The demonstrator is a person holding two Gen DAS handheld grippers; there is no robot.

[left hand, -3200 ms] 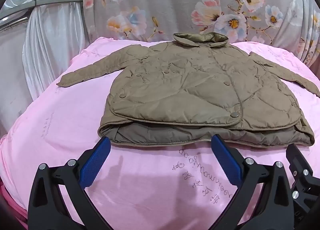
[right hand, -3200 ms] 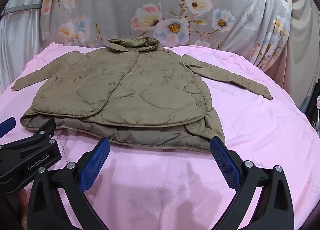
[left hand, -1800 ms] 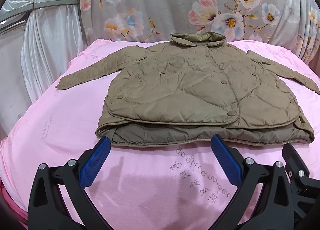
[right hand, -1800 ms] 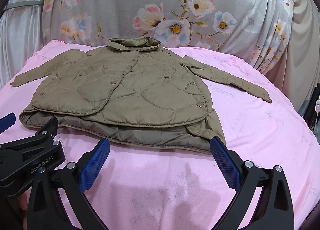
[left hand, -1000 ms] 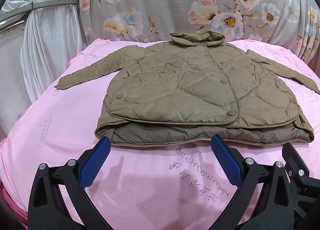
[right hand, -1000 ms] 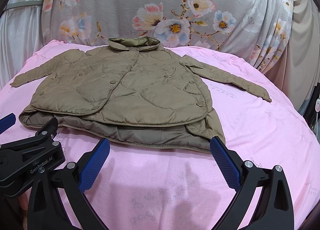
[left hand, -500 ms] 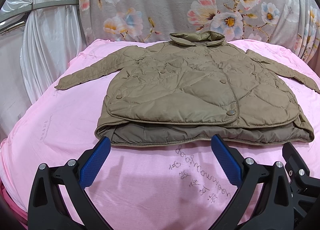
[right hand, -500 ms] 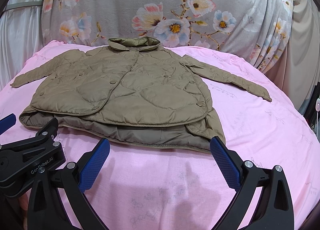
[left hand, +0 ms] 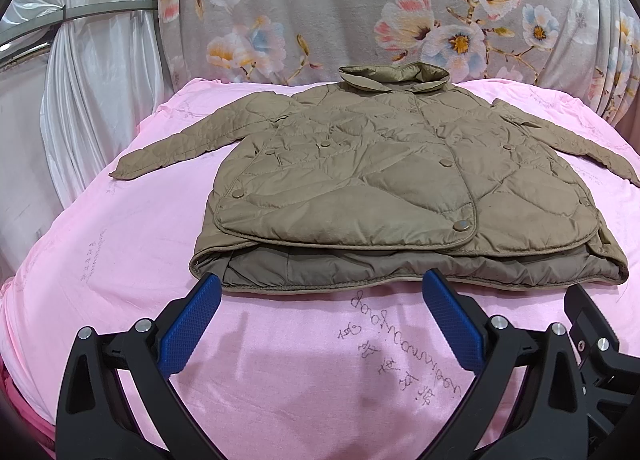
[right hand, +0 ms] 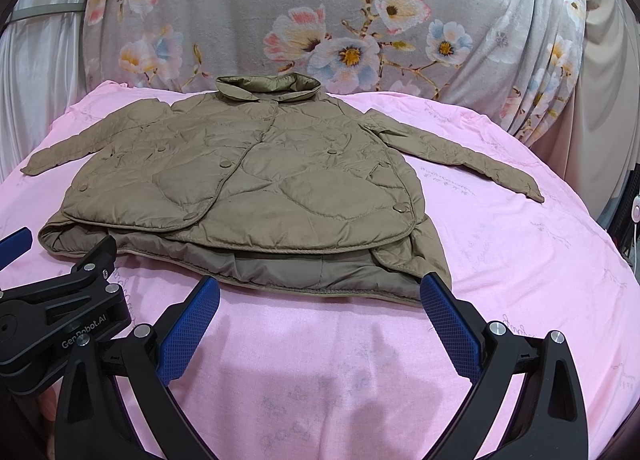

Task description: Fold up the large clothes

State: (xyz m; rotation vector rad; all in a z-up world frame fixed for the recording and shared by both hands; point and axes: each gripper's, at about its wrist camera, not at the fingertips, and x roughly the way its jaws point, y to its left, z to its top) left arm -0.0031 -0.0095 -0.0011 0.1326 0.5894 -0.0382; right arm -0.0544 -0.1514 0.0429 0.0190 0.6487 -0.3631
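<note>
An olive quilted jacket (left hand: 360, 179) lies flat, front up, sleeves spread, on a pink sheet (left hand: 120, 244). Its hem sits just beyond both hand-held grippers: the left hand-held gripper (left hand: 320, 280) and right hand-held gripper (right hand: 320, 284) gape wide, holding nothing. A floral curtain (right hand: 320, 11) hangs behind.
</note>
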